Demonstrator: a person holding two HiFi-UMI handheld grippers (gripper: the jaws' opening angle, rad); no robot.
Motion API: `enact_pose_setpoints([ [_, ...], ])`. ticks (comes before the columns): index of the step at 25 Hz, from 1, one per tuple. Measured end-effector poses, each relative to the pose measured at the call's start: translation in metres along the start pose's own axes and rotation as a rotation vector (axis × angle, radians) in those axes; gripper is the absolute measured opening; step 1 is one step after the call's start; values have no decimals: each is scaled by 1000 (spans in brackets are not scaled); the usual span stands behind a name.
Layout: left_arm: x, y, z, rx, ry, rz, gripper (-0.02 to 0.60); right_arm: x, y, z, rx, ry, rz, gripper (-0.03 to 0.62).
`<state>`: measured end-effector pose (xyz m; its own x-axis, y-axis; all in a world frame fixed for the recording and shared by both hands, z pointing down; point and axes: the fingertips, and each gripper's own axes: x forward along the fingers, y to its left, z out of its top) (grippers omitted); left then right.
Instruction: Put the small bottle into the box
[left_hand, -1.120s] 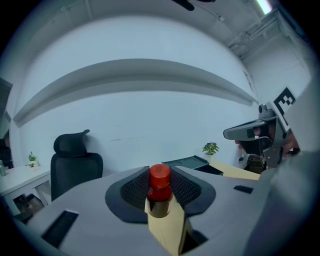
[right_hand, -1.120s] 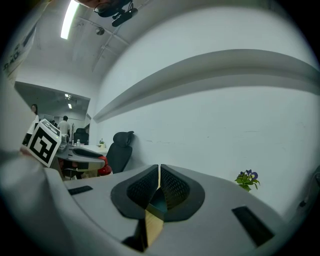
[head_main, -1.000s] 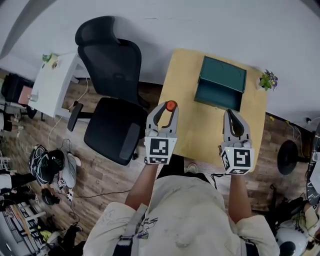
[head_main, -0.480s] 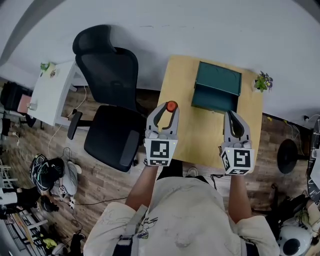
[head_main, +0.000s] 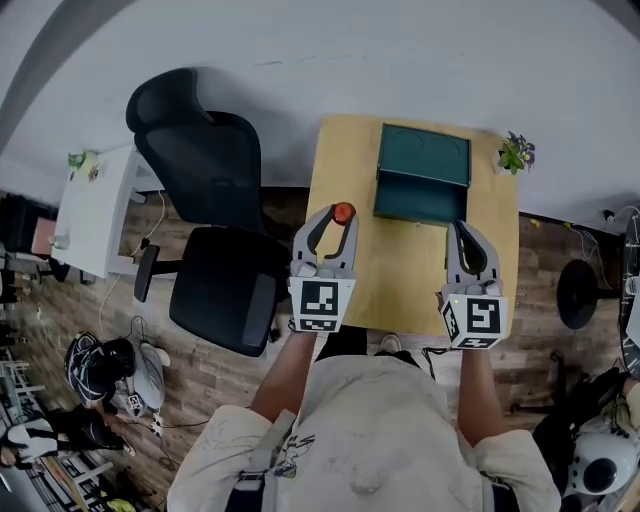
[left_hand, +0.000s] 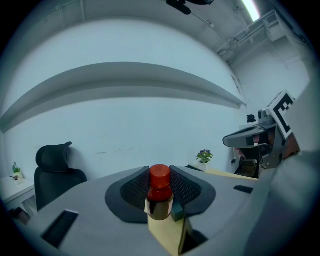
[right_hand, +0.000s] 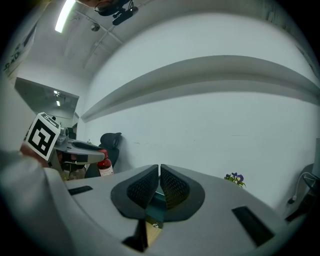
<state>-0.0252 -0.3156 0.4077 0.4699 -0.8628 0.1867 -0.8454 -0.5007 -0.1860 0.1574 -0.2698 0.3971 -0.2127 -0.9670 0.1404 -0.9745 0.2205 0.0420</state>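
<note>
A small dark bottle (left_hand: 159, 202) with a red cap (head_main: 343, 211) stands upright between the pads of my left gripper (left_hand: 160, 187), which is shut on it. In the head view the left gripper (head_main: 338, 218) hovers over the wooden table (head_main: 400, 270), left of and nearer than the teal box (head_main: 422, 172), whose lid stands open. My right gripper (head_main: 462, 229) is shut with nothing between its pads (right_hand: 159, 175); it hangs just in front of the box's right part. The right gripper view shows a bit of the teal box (right_hand: 157, 207) below its jaws.
A black office chair (head_main: 210, 210) stands left of the table. A small potted plant (head_main: 515, 152) sits at the table's far right corner by the white wall. A white side table (head_main: 95, 205) is further left. Clutter lies on the wooden floor.
The table, box and chair have slid leftward in the head view as the camera shifted. Both grippers keep their place in the frame, and the bottle stays gripped.
</note>
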Motion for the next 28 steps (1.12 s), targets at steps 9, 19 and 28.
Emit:
enact_pose_setpoints([
  [9, 43, -24, -4, 9, 16, -129, 129, 2, -18, -6, 27, 20, -92, 26],
  [19, 84, -57, -18, 4, 41, -260, 129, -10, -49, -21, 53, 60, -223, 26],
  [28, 117, -75, -38, -12, 74, -331, 129, -9, -61, -34, 66, 110, -288, 26],
])
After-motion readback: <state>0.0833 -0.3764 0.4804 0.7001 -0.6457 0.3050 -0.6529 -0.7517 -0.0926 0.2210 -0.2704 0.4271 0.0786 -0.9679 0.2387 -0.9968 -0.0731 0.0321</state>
